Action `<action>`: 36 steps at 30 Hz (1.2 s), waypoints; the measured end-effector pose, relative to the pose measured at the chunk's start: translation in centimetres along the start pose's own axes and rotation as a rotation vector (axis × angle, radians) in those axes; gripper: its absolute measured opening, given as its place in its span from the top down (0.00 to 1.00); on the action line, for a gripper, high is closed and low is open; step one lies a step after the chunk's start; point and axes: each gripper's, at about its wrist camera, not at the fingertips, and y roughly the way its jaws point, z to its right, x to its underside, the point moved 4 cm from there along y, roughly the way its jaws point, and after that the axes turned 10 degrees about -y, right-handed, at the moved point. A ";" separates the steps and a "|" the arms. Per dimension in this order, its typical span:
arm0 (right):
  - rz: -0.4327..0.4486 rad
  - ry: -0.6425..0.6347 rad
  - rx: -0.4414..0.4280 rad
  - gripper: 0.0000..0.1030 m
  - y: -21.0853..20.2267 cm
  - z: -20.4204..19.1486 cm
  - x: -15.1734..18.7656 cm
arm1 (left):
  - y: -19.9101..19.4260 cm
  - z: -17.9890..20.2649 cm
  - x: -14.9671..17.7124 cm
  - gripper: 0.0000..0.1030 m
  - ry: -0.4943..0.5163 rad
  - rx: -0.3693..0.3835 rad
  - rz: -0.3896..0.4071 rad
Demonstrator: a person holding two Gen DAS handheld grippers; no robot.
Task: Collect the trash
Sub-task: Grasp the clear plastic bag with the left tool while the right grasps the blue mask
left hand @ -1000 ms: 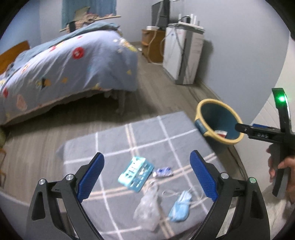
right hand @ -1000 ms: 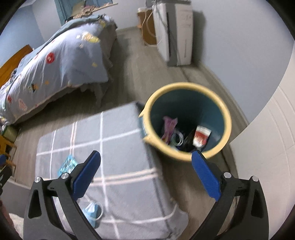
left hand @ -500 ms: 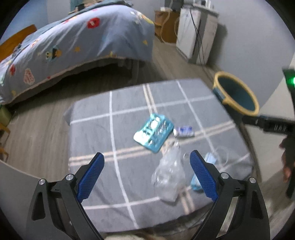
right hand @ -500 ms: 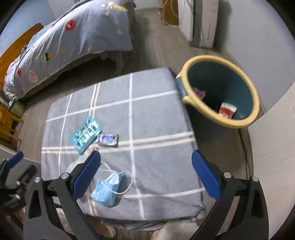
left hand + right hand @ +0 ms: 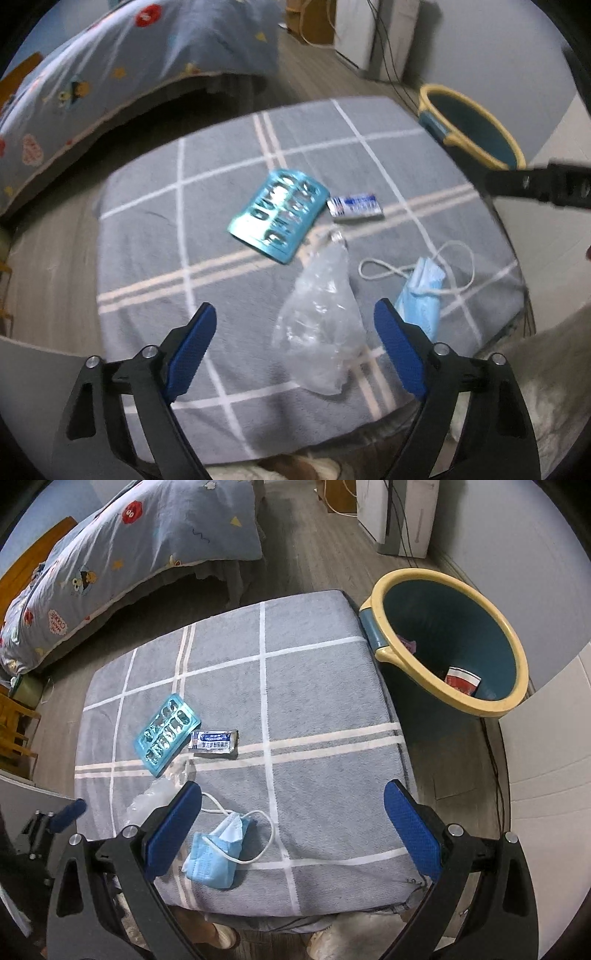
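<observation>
A grey checked cushion (image 5: 229,206) (image 5: 317,686) carries a teal blister pack (image 5: 280,214) (image 5: 168,734), a small white sachet (image 5: 355,205) (image 5: 213,741), a clear plastic bag (image 5: 321,321) (image 5: 147,801) and a blue face mask (image 5: 421,295) (image 5: 218,853). My left gripper (image 5: 295,350) is open, empty, above the bag. My right gripper (image 5: 293,834) is open, empty, above the cushion's near edge, right of the mask. A teal bin with a yellow rim (image 5: 476,125) (image 5: 491,701) stands at the cushion's right and holds trash.
A bed with a blue patterned quilt (image 5: 129,66) (image 5: 129,546) lies behind the cushion. A white appliance with cables (image 5: 399,513) stands by the far wall. A white panel (image 5: 546,757) is at the right. Wooden furniture (image 5: 14,720) is at the left.
Both grippers have swung from the bin back over the cushion and lowered toward the trash. The left one has come closer to the plastic bag. Both stay open.
</observation>
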 end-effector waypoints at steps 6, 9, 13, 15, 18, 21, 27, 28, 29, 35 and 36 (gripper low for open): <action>-0.029 -0.013 -0.001 0.06 1.4 -0.6 0.1 | 3.1 1.0 0.6 0.62 0.043 0.003 -0.096; -0.046 -0.011 -0.004 0.07 2.2 -0.9 0.1 | 3.1 0.6 0.4 0.76 0.036 0.020 -0.105; -0.067 -0.014 -0.016 0.11 3.1 -1.7 0.4 | 2.3 -1.4 -0.3 0.82 -0.041 0.014 -0.083; -0.090 -0.015 -0.031 0.13 3.8 -2.3 0.6 | 1.8 -2.6 -0.7 0.83 -0.085 0.002 -0.067; -0.117 -0.031 -0.040 0.17 4.6 -3.2 0.8 | 1.2 -4.2 -1.4 0.83 -0.126 -0.026 -0.038; -0.153 -0.052 -0.046 0.23 5.3 -4.0 1.3 | 1.0 -4.9 -1.8 0.83 -0.133 -0.049 -0.024; -0.261 -0.056 -0.106 0.62 7.8 -5.5 2.8 | 0.7 -5.0 -2.0 0.83 -0.128 -0.037 -0.008; -0.276 -0.056 -0.119 0.81 8.2 -5.6 3.0 | 0.7 -5.0 -1.9 0.83 -0.121 -0.039 -0.008; -0.289 -0.048 -0.127 0.84 8.4 -5.7 3.1 | 0.7 -5.0 -1.8 0.83 -0.111 -0.042 -0.012; -0.199 -0.104 -0.113 0.97 6.7 -6.9 1.0 | -1.6 -5.1 -2.8 0.83 -0.130 0.008 0.062; -0.172 -0.102 -0.103 0.97 6.3 -6.8 0.5 | -2.0 -5.1 -3.2 0.83 -0.139 0.024 0.078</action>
